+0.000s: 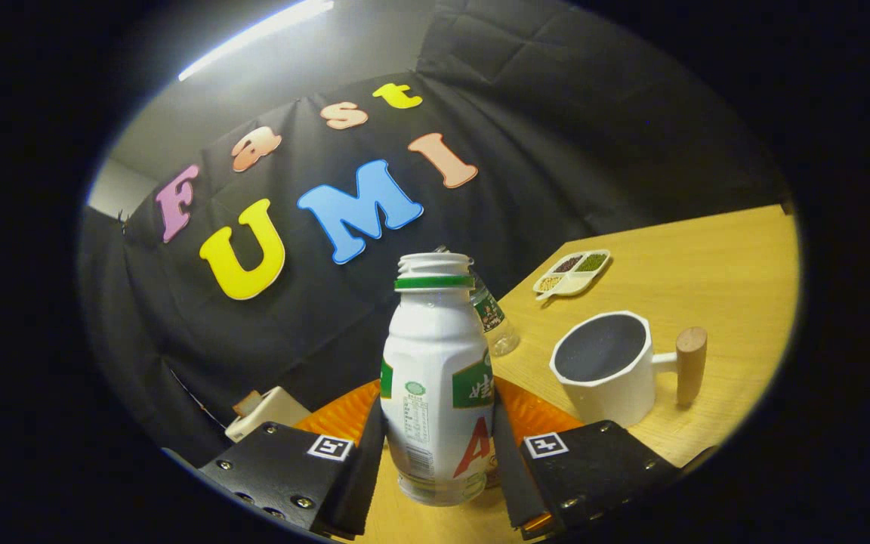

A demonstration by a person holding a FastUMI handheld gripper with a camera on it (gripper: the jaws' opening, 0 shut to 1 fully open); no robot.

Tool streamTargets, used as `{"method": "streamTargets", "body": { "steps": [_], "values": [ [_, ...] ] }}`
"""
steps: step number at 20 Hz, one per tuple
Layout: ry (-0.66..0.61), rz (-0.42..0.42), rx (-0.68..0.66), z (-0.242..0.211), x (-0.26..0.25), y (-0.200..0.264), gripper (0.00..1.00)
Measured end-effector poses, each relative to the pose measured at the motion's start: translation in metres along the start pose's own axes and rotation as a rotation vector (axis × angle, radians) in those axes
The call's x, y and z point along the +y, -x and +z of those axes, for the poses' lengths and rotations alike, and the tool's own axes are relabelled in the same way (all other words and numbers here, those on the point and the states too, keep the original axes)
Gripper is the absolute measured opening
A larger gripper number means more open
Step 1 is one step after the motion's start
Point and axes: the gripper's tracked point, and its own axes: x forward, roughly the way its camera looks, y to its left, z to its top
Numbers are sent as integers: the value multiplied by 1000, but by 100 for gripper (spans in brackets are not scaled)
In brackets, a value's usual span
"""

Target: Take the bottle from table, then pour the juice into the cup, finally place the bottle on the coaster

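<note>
Your gripper [439, 446] is clamped on the bottle [436, 378]: both fingers press against its lower body, one on each side. The bottle is white with a green ring below its open, threaded neck, and it stands roughly parallel to the fingers, cap off. Behind its base, an orange coaster [533, 412] lies on the wooden table [707, 257], showing on both sides of the bottle. To the right, just beyond the right finger, stands the white cup [607, 366], its dark interior facing you and its wooden handle [691, 365] pointing right. Just behind the held bottle sits a small clear bottle [497, 321]. Farther right, a divided white dish [572, 273] holds grains. Near left, a small cream-coloured object [265, 412] rests beyond the left finger.
</note>
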Motion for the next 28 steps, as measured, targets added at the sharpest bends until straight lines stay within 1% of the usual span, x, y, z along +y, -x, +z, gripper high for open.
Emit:
{"method": "streamTargets", "body": {
  "steps": [2, 5, 8, 11, 13, 16, 19, 23, 28],
  "values": [
    [93, -19, -2, -2, -1, 0, 67],
    [274, -50, -17, 0, 0, 1, 68],
    [453, -13, -5, -5, 15, -6, 67],
    [604, 14, -28, -6, 26, -18, 67],
    [623, 59, -37, -14, 32, -27, 67],
    [578, 90, -26, -22, 29, -41, 67],
    [559, 102, -38, -22, 26, -45, 67],
    [598, 115, -36, -27, 26, -52, 67],
    [624, 135, 1, -46, 23, -61, 68]
  ]
}}
